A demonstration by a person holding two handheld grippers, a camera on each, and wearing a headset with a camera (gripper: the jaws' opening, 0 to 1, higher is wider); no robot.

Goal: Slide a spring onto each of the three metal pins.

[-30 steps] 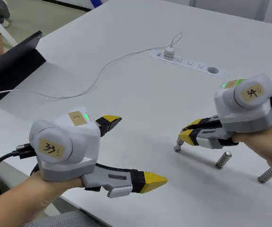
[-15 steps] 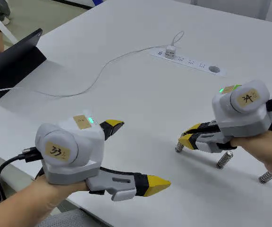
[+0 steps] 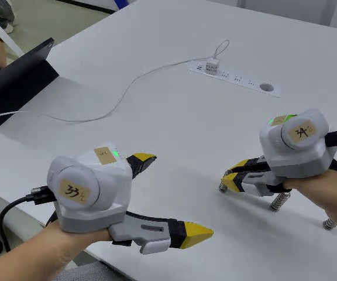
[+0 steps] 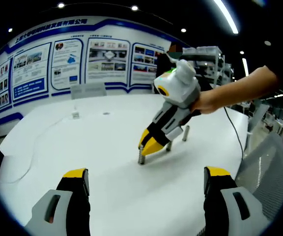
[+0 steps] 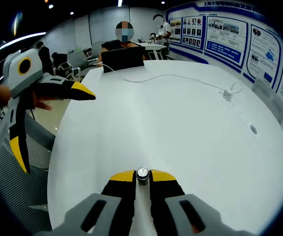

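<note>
1. Clearly, the right tongs (image 5: 142,178) are closed almost fully on the round metal top of the first pin (image 3: 223,187). This pin stands upright on the white tabletop (image 3: 174,111) with a spring coiled round its shaft.
2. The left tongs (image 3: 177,196) are spread wide, gripping nothing and touching nothing. They hover over the tabletop's near edge, well apart from the pins.
3. To the right of the first pin stand the second pin (image 3: 279,201) and the third pin (image 3: 330,223), each wearing a spring. In the head view their tops are hidden behind the right tongs' body and the right hand (image 3: 325,186).
4. The left gripper view shows all three pins in a row receding behind the right tongs, clear of the hand. The right gripper view looks straight down on the first pin's top between the yellow tips.
5. Farther out lies a white power strip (image 3: 234,78) with a charger plugged in. Its white cable (image 3: 127,88) trails across the tabletop toward a dark tablet (image 3: 17,77) at the left edge.
6. In the right gripper view a person sits behind the tablet, and a grey mesh chair (image 5: 11,167) shows below the left tongs.
</note>
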